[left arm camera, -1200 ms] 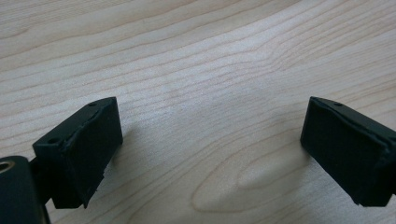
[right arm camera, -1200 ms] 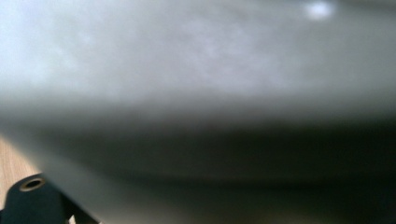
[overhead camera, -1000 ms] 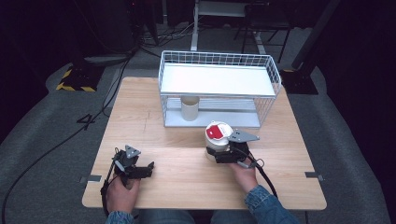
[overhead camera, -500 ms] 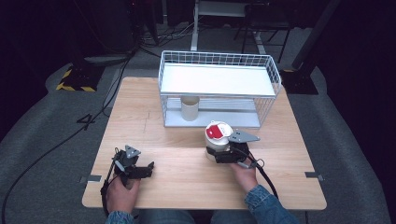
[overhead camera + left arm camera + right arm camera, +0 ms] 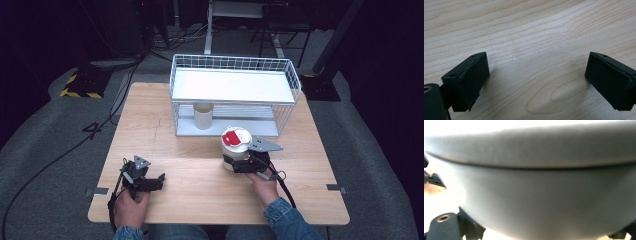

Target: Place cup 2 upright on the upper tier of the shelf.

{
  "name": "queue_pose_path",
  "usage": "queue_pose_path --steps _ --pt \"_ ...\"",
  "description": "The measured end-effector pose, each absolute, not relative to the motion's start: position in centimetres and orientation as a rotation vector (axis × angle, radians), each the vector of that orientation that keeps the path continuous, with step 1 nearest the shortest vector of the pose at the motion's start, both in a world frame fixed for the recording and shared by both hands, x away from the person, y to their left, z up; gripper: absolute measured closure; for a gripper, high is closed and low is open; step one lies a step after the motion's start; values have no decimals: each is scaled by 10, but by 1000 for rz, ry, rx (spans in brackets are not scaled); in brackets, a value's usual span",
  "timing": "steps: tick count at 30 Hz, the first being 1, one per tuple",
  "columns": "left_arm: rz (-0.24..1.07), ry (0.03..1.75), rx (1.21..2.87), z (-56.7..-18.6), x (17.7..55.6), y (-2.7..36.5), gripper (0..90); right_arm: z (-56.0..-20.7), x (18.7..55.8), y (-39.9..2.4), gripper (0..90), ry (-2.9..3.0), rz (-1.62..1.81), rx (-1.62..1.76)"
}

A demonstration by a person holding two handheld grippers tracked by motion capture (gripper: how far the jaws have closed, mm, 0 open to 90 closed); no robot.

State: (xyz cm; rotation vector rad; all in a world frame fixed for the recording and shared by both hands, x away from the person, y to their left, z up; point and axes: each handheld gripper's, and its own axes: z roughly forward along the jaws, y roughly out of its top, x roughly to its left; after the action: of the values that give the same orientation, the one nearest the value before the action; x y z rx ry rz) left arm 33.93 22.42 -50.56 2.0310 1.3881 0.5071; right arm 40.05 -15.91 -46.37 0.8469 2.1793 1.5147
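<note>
A white tub [image 5: 235,145] with a red label on its lid stands upright on the wooden table [image 5: 160,130], right of centre. My right gripper [image 5: 234,164] reaches it from the near side, low on its wall, jaws closed against it. In the right gripper view the tub's grey-white wall [image 5: 536,195] sits right up against the camera and hides the jaw tips. My left gripper [image 5: 158,180] rests near the table's front left, held by a hand. Its pads [image 5: 470,80] stand wide apart over bare wood, with nothing between them [image 5: 536,82].
A white wire rack [image 5: 235,67] with a flat shelf stands at the back of the table. A beige cup [image 5: 203,116] sits under that shelf at its left. Cables trail from both grippers toward the front edge. Dark floor surrounds the table.
</note>
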Motion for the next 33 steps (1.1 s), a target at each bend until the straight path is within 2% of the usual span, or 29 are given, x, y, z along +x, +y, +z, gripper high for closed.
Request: queue_pose_path --steps 33 --pt "505 1387 2034 -506 341 223 53 -389 396 -165 136 2173 1556 733"
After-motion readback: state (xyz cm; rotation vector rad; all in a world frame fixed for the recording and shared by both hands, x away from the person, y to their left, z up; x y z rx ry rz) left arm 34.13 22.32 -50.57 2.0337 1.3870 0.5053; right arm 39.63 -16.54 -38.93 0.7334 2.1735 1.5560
